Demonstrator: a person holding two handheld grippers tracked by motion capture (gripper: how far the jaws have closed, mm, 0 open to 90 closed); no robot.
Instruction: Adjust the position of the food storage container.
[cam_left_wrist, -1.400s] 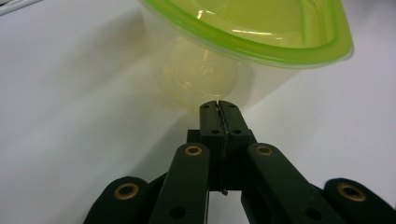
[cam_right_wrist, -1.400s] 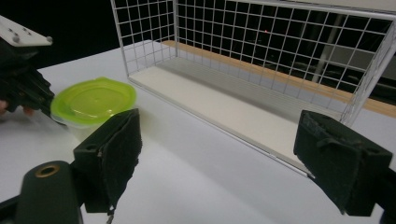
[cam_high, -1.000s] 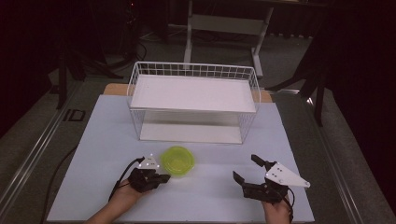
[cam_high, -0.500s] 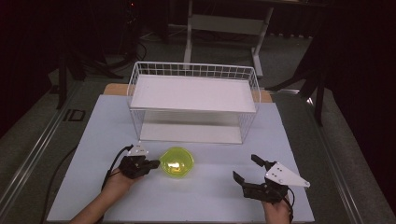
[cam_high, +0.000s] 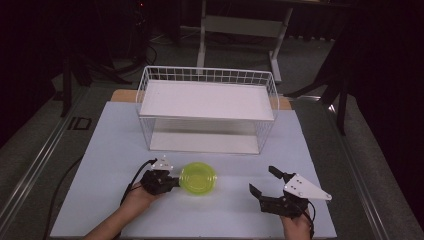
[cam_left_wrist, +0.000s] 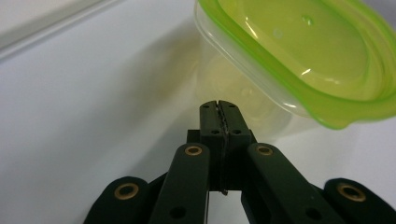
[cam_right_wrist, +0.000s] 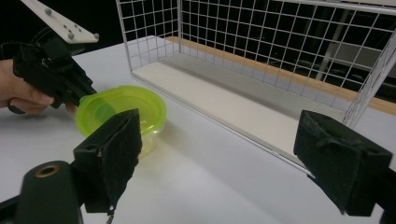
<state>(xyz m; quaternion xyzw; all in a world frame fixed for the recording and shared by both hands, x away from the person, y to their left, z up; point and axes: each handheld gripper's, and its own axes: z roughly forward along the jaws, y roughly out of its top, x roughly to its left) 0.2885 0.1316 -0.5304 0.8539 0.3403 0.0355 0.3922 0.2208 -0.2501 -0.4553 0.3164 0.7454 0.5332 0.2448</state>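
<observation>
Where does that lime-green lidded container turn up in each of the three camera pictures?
High view: the green container sits low and centre-left on the white table, beside the left gripper.
Left gripper view: it is at upper right, just beyond the shut jaws.
Right gripper view: it is left of centre.
Shared landmark: the white wire basket behind it in the high and right gripper views.

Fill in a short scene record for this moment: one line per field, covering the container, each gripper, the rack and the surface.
container: green-lidded container, lid on, resting on the table, in front of the rack
left gripper: left gripper, jaws shut with nothing between them, tip by the container's left side; contact cannot be told
right gripper: right gripper, jaws wide open, holding nothing, apart from the container
rack: white wire rack, two shelves, both bare
surface: white table
</observation>
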